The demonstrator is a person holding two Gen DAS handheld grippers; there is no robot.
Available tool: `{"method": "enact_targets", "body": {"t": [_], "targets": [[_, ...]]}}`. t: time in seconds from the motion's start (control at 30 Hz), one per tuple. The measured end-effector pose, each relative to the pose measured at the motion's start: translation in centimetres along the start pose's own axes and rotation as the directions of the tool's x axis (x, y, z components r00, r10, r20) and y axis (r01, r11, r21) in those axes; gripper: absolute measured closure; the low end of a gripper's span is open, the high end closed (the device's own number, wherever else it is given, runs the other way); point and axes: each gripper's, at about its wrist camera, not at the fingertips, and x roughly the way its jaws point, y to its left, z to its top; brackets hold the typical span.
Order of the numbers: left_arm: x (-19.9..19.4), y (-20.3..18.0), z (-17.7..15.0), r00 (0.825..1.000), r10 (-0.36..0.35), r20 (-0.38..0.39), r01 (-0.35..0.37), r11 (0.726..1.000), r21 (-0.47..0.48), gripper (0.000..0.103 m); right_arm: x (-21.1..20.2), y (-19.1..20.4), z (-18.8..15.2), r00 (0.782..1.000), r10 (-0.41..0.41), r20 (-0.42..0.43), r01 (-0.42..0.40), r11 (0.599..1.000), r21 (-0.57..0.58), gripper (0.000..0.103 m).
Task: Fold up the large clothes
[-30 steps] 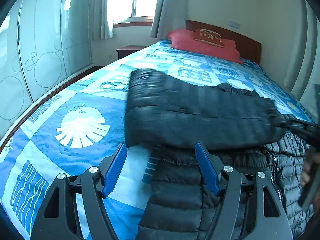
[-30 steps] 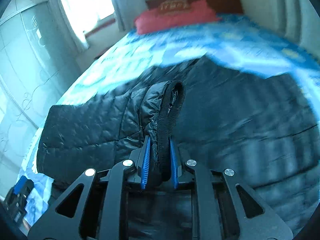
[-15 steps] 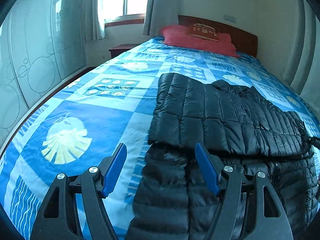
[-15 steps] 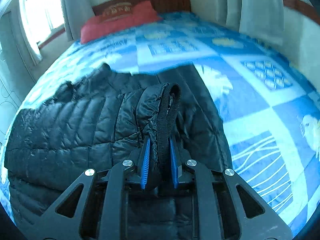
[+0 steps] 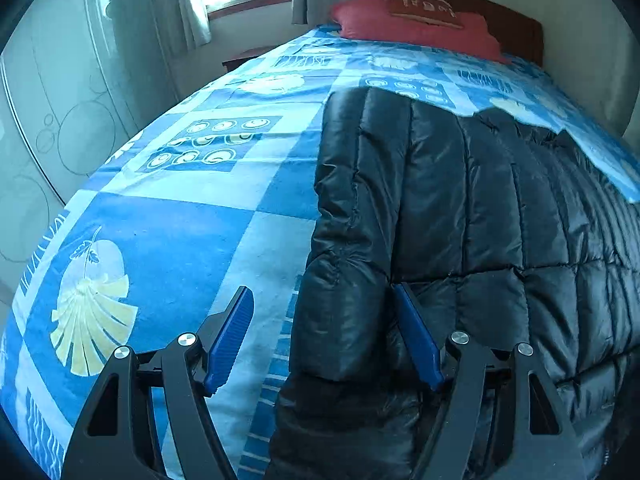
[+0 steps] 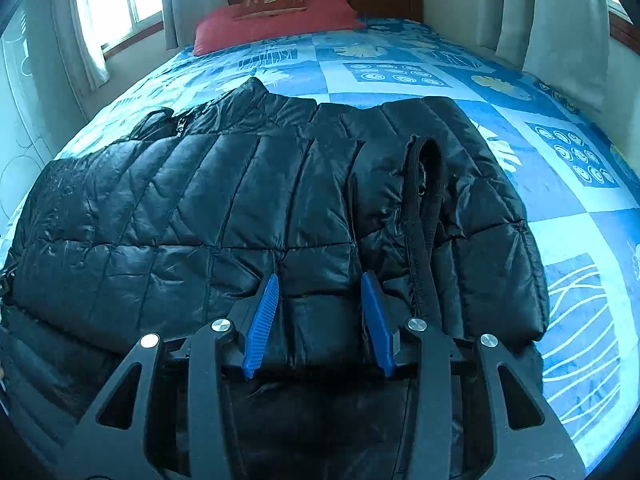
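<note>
Left wrist view: frosted wardrobe door [image 5: 60,128] far left, then blue patterned bedspread [image 5: 180,216] with a pale leaf print, then black quilted puffer jacket [image 5: 460,208] lying flat on the bed, filling the right half. Left gripper [image 5: 324,312] low over the jacket's left edge, fingers wide apart, nothing clamped; one blue pad [image 5: 232,336] over bare bedspread, the other over the jacket, so the folded left edge sits between them, not pressed. Red pillow [image 5: 416,28] and wooden headboard [image 5: 516,24] at the far end.

Right wrist view: window and curtain [image 6: 96,20] at left, jacket [image 6: 200,208] spread across the middle of the bed, upper layer folded over the lower one. Right gripper [image 6: 320,304] over the jacket, jaws opening, partly apart, quilted fabric below the gap but pads not pressing it. Black ribbed cuff [image 6: 424,208] lies loose just right of the right finger, released, resting on the jacket. Bedspread [image 6: 560,168] bare further right, grey curtain [image 6: 560,28] beyond
</note>
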Motion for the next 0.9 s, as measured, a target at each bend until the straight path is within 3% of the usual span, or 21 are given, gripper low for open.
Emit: {"method": "enact_targets", "body": {"t": [0.1,0.17,0.23,0.33,0.4,0.43,0.53,0.6,0.7,0.73,0.83,0.9], "targets": [[-2.4,0.5,0.6,0.997,0.031,0.073,-0.03,0.999,-0.022,0.032,-1.2,0.1,1.4,0.998,0.024,0.051,-0.025,0.999,0.021,0.061],[-4.4,0.6,1.8,0.986,0.013,0.167,-0.006,0.999,-0.042,0.032,-0.6,0.4,3.0,0.997,0.023,0.069,-0.025,0.999,0.026,0.06],[-4.6,0.2,3.0,0.977,-0.005,0.211,0.014,0.999,-0.039,0.032,0.5,0.8,4.3,0.997,0.033,0.074,-0.036,0.999,0.032,0.06],[-1.2,-0.9,4.7,0.991,-0.01,0.136,0.01,1.0,0.0,0.032,3.6,1.2,5.2,1.0,-0.003,0.017,0.003,1.0,0.019,0.053],[3.0,-1.3,4.6,1.0,0.031,-0.003,-0.031,0.999,0.033,0.031,5.4,1.3,5.1,0.999,-0.012,-0.031,0.012,1.0,0.006,0.05],[3.6,-1.0,4.4,1.0,0.01,-0.025,-0.009,1.0,0.023,0.031,5.1,1.5,5.2,0.999,-0.02,-0.03,0.02,1.0,0.01,0.05],[1.7,-0.1,4.7,1.0,0.001,0.013,-0.001,1.0,-0.026,0.031,3.2,2.4,5.7,1.0,-0.008,0.024,0.007,1.0,0.02,0.05],[-0.5,0.1,5.4,0.994,-0.016,0.104,0.02,0.999,-0.042,0.031,2.3,4.0,6.3,0.997,0.026,0.071,-0.026,1.0,-0.006,0.05],[-1.5,-0.3,6.5,0.985,-0.029,0.169,0.036,0.999,-0.039,0.031,2.8,6.6,6.8,0.993,0.097,0.067,-0.094,0.995,-0.043,0.05],[-0.9,-0.6,6.7,0.987,-0.02,0.158,0.025,0.999,-0.029,0.031,3.6,7.6,6.7,0.993,0.108,0.046,-0.105,0.993,-0.061,0.05],[4.3,-1.7,5.9,0.999,0.032,-0.019,-0.031,0.998,0.048,0.029,6.4,9.6,6.1,0.999,0.053,-0.014,-0.054,0.991,-0.12,0.043],[4.8,-1.2,5.6,1.0,-0.003,-0.013,0.003,1.0,0.014,0.029,5.8,9.6,6.2,0.999,0.051,-0.002,-0.051,0.99,-0.128,0.043]]}}
